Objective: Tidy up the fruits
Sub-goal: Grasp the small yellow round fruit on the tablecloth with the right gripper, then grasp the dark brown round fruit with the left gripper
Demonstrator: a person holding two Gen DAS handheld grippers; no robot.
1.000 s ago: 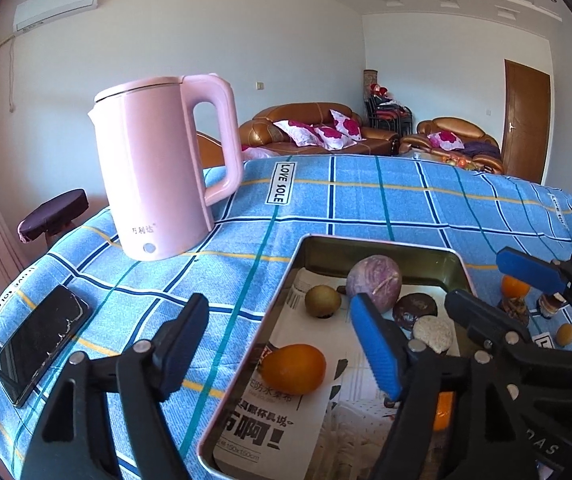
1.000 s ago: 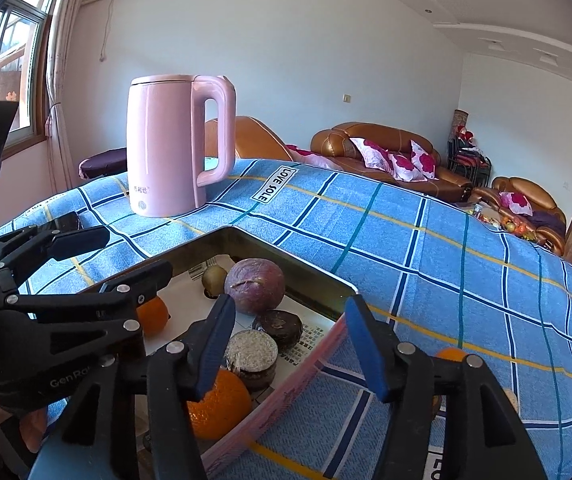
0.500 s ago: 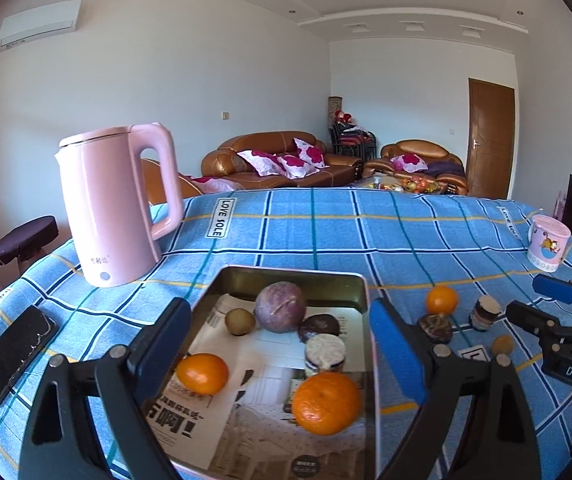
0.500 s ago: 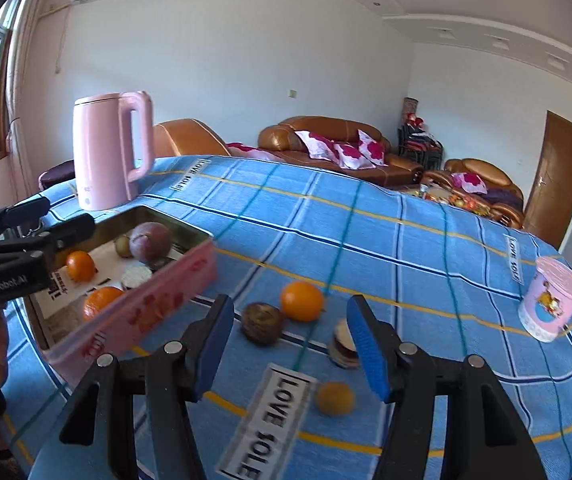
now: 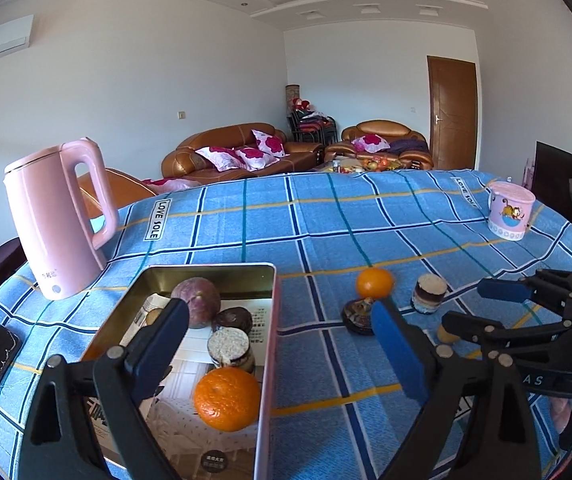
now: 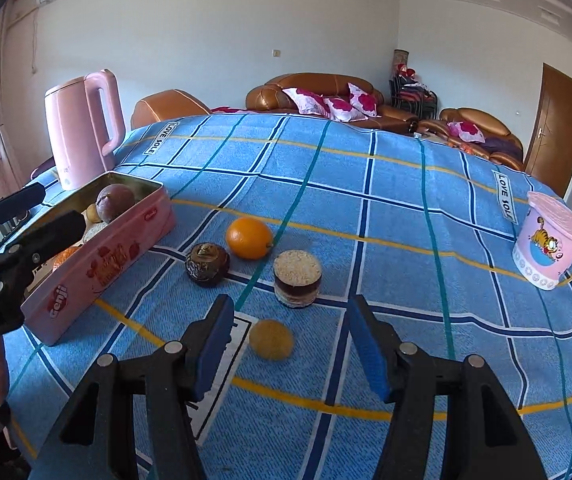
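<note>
Hovering wide and empty, the left gripper (image 5: pixel 282 340) hides part of the tin (image 5: pixel 272 320), where an orange (image 5: pixel 226 399) lies. The right gripper (image 6: pixel 291 348), half open and empty, frames a small yellow fruit (image 6: pixel 271 339) on the tablecloth (image 6: pixel 405 220).

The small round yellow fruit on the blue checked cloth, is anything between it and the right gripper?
Nothing visible: the small round yellow fruit lies on bare cloth just ahead of the open, empty right gripper. The layered jar stands beyond it.

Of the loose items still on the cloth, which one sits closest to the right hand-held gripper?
The small yellow fruit, just ahead of the open right hand-held gripper; the others lie farther off.
</note>
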